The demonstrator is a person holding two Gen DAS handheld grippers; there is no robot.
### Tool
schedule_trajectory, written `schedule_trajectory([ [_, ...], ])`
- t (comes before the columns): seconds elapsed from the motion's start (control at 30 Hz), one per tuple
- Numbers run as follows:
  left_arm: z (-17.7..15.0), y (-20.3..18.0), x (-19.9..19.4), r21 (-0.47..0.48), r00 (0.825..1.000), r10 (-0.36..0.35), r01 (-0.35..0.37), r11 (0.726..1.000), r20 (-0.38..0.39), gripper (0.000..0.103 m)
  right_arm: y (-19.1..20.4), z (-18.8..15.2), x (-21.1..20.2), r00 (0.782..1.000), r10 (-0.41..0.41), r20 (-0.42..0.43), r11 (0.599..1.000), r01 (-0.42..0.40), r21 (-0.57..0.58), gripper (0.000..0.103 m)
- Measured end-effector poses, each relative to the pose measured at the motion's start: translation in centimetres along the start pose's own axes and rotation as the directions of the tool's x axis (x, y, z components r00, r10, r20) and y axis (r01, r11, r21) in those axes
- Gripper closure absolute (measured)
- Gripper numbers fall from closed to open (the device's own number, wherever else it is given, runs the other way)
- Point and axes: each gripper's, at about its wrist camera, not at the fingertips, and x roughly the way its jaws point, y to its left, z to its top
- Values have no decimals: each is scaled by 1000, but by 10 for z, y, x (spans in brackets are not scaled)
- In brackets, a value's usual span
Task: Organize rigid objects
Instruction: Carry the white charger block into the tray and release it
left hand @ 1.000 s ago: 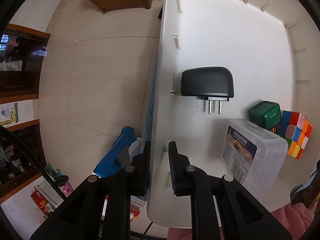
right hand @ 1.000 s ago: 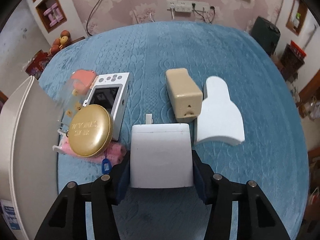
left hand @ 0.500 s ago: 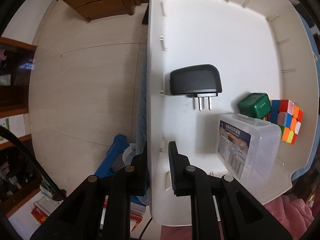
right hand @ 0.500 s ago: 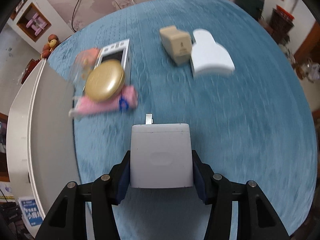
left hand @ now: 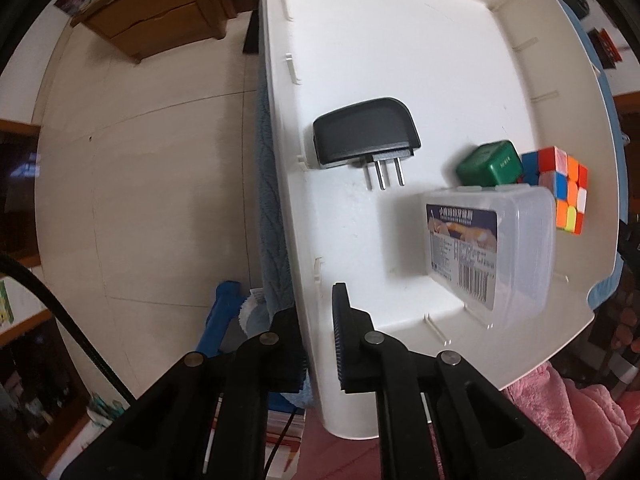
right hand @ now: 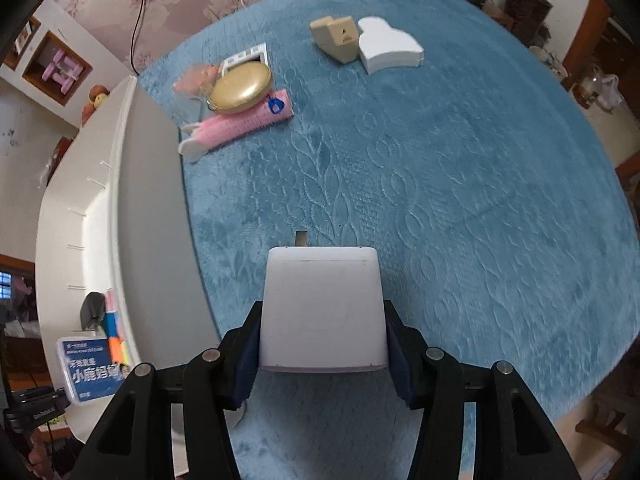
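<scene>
My left gripper [left hand: 318, 312] straddles the left wall of the white tray [left hand: 400, 60], and its jaws are closing on that wall. Inside the tray lie a black plug adapter [left hand: 364, 136], a green cube [left hand: 490, 162], a colourful puzzle cube [left hand: 560, 188] and a clear lidded box [left hand: 488, 248]. My right gripper [right hand: 323, 320] is shut on a white charger block [right hand: 323, 304], held above the blue blanket [right hand: 440, 180]. The tray [right hand: 152, 208] stands just left of it.
Far across the blanket lie a gold round tin [right hand: 241, 87], a pink comb [right hand: 240, 124], a beige adapter [right hand: 336, 38] and a white curved block [right hand: 388, 46]. Beyond the tray's left wall the tiled floor [left hand: 140, 160] drops away. A pink cloth [left hand: 560, 420] lies at lower right.
The right gripper has carried the white block back and towards the tray; the tin, comb and adapters now look farther off. The left view has rolled slightly, with its jaws closer on the wall.
</scene>
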Motion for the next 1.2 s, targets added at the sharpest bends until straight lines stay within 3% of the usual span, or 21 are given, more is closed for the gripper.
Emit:
schedule_trajectory([
  [0.23,-3,4,-2,61,999,-32,31,998,12,98,15,-18,-41,995,49,84,999,-47,-25,48],
  [0.47,-4,4,-4,100,998,-49,46,994,26,96,49,-24,-78,970,178,168,981,-160,-113,48],
  [0.77,-6,3,-6,115,998,-55,51,992,34,96,105,-35,-110,940,301,161,918,-239,-317,48],
  [1.1,-15,6,-5,100,996,-70,64,993,55,95,156,-55,-109,958,269,98,848,-187,-496,47],
  [1.17,-17,5,-4,102,996,-62,56,993,64,95,161,-57,-114,953,277,120,831,-175,-528,44],
  [1.2,-19,5,-4,108,996,-56,49,993,66,95,165,-57,-117,953,272,133,826,-161,-540,36],
])
